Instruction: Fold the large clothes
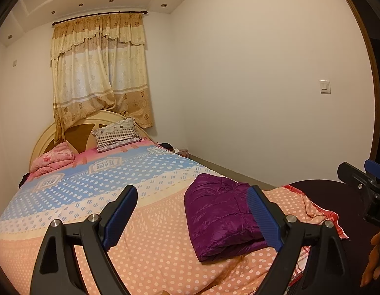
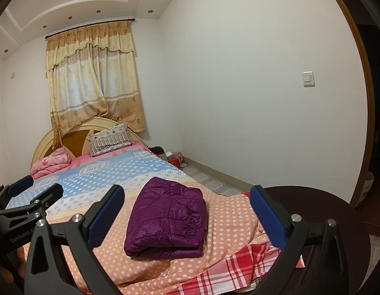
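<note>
A purple quilted jacket (image 1: 219, 216) (image 2: 168, 218) lies folded into a thick bundle on the dotted bedspread (image 1: 153, 250) (image 2: 231, 223), near the bed's foot end. My left gripper (image 1: 192, 211) hovers open above the bedspread; its right finger overlaps the jacket's right edge in the picture, with nothing between the blue pads (image 1: 121, 216). My right gripper (image 2: 187, 211) is held open as well, and the jacket shows in the gap between its fingers, lying further off on the bed and untouched. Each gripper shows at the edge of the other's view: the right gripper (image 1: 362, 184), the left gripper (image 2: 35, 186).
A striped pillow (image 1: 116, 135) and a pink bundled quilt (image 1: 52, 159) lie at the headboard. A red checked cloth (image 2: 226, 270) hangs at the bed's near corner. A dark round surface (image 2: 313, 201) sits at the right. White wall and tiled floor (image 2: 209, 179) flank the bed.
</note>
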A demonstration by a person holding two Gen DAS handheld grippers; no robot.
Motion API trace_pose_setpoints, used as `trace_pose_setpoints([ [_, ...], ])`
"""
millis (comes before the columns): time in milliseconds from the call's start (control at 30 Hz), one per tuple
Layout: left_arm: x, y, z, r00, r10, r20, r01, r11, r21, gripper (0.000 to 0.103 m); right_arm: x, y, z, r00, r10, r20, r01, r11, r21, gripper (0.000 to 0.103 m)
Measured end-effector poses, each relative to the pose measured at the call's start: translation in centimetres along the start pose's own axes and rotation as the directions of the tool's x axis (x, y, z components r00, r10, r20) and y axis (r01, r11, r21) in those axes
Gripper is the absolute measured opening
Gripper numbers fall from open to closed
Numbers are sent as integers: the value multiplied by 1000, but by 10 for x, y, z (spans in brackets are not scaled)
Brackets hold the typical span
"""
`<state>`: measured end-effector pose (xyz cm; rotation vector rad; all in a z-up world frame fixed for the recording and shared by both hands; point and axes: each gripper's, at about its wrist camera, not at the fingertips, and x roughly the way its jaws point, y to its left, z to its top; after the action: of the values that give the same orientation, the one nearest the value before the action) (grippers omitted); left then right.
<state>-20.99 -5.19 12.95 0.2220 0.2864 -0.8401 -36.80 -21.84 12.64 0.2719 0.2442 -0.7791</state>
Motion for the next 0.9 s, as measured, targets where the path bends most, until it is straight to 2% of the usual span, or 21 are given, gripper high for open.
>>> trace_pose_setpoints([
  [567, 4, 3, -2, 1000, -7, -10, 7, 1000, -15, 91, 2, -1, -2, 1000, -4, -2, 4, 1000, -3, 103],
  [767, 3, 4, -4, 999, 33, 10, -33, 999, 8, 92, 3, -1, -3, 1000, -1, -5, 1, 1000, -5, 103],
  [900, 6, 7, -4, 1000, 28, 0, -28, 1000, -1, 92, 7, -1, -5, 1000, 4, -13, -4, 1000, -12, 103],
])
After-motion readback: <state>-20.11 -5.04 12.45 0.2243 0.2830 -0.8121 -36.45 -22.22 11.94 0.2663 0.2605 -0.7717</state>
